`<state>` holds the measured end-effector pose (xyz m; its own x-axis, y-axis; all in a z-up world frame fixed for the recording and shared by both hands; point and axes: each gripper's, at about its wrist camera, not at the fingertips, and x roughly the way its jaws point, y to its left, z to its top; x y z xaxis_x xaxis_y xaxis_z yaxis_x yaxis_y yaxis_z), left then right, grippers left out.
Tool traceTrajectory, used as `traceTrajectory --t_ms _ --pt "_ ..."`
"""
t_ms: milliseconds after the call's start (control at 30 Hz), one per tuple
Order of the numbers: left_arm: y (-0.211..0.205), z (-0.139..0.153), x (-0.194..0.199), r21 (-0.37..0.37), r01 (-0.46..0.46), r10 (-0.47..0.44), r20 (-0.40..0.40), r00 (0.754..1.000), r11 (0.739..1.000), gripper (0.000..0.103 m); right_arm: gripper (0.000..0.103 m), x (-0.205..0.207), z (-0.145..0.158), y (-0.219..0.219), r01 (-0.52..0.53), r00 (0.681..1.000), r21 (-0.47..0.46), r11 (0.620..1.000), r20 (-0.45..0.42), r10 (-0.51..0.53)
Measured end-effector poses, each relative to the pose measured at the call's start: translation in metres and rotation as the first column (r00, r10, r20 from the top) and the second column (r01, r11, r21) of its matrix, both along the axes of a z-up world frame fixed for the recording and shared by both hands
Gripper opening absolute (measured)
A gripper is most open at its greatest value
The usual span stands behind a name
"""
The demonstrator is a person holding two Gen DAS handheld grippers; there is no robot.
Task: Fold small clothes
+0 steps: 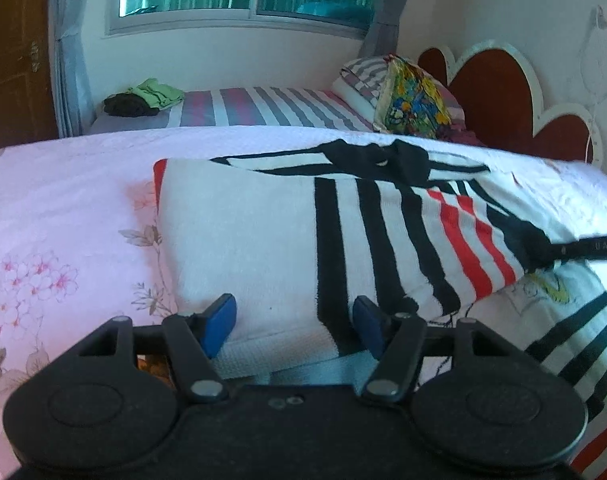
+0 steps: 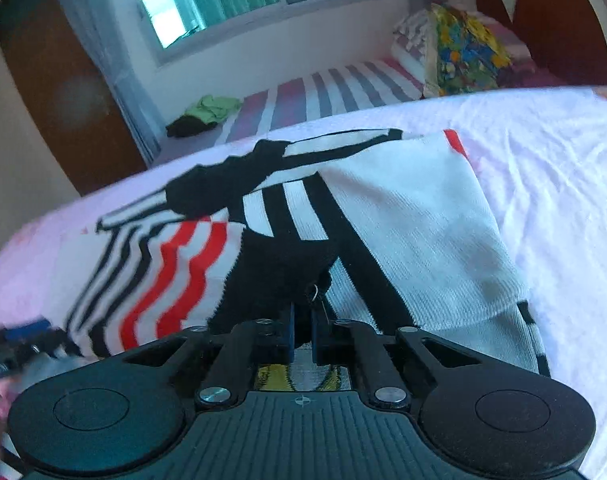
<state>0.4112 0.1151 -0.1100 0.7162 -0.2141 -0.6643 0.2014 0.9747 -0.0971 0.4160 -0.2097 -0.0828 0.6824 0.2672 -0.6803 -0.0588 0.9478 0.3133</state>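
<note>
White knit garment (image 1: 263, 232) with black and red stripes lies folded on the pink bed (image 1: 63, 208). Left hand-held gripper (image 1: 295, 320) stands open over its near edge; right hand-held gripper (image 2: 302, 334) nearly closed, pinching its black hem.

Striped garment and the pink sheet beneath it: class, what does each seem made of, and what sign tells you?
Striped garment: probably a knitted fabric, matte; fine ribbed rows show. Pink sheet: likely thin woven cloth, matte, with a printed floral pattern and soft creases.

Left gripper (image 1: 295, 322) gapes over the striped garment (image 1: 287, 232) on the pink bedspread (image 1: 63, 208).
</note>
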Motion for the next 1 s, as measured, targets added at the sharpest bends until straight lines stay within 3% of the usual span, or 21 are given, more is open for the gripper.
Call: traceTrajectory --t_ms 67,133,200,333,467,567,667,867,933,1000 --pt "0.002 0.008 0.002 -0.019 -0.004 0.004 0.007 1.0 1.0 0.068 0.023 0.0 0.014 0.001 0.062 0.996 -0.038 0.997 0.069 -0.06" --pt "0.005 0.016 0.007 -0.016 -0.006 0.007 0.052 0.999 1.0 0.074 0.023 0.006 0.023 0.007 0.037 0.995 -0.036 0.999 0.096 -0.033" --pt "0.007 0.021 0.024 -0.005 -0.014 0.014 0.063 0.998 1.0 0.074 0.023 0.018 0.024 0.019 0.002 0.995 -0.064 0.998 0.096 0.004" --pt "0.016 0.025 0.062 -0.054 -0.014 0.017 0.061 0.998 0.998 0.066 0.023 0.046 0.019 0.047 -0.106 0.989 -0.065 0.992 0.1 0.112" --pt "0.022 0.011 0.099 -0.05 -0.031 0.031 0.011 0.999 0.998 0.068 0.019 0.08 0.004 0.083 -0.228 0.972 -0.051 0.972 0.051 0.231" --pt "0.033 -0.004 0.123 -0.055 -0.063 0.061 -0.048 0.997 0.997 0.068 0.019 0.098 -0.014 0.103 -0.24 0.969 -0.098 0.966 0.03 0.244" --pt "0.042 -0.007 0.128 -0.083 -0.063 0.06 -0.046 0.997 0.995 0.068 0.019 0.099 -0.02 0.112 -0.23 0.969 -0.138 0.963 0.054 0.239" --pt "0.031 -0.001 0.12 -0.004 -0.045 0.044 -0.024 0.999 0.999 0.066 0.019 0.095 -0.01 0.117 -0.228 0.966 -0.127 0.965 0.092 0.24" --pt "0.012 0.009 0.11 0.036 -0.002 0.001 0.03 1.0 0.999 0.069 0.019 0.093 -0.003 0.129 -0.262 0.954 -0.116 0.958 0.115 0.275" --pt "-0.006 0.011 0.109 0.045 0.033 -0.035 0.033 0.999 0.998 0.07 0.019 0.096 -0.004 0.141 -0.277 0.952 -0.096 0.956 0.105 0.287"
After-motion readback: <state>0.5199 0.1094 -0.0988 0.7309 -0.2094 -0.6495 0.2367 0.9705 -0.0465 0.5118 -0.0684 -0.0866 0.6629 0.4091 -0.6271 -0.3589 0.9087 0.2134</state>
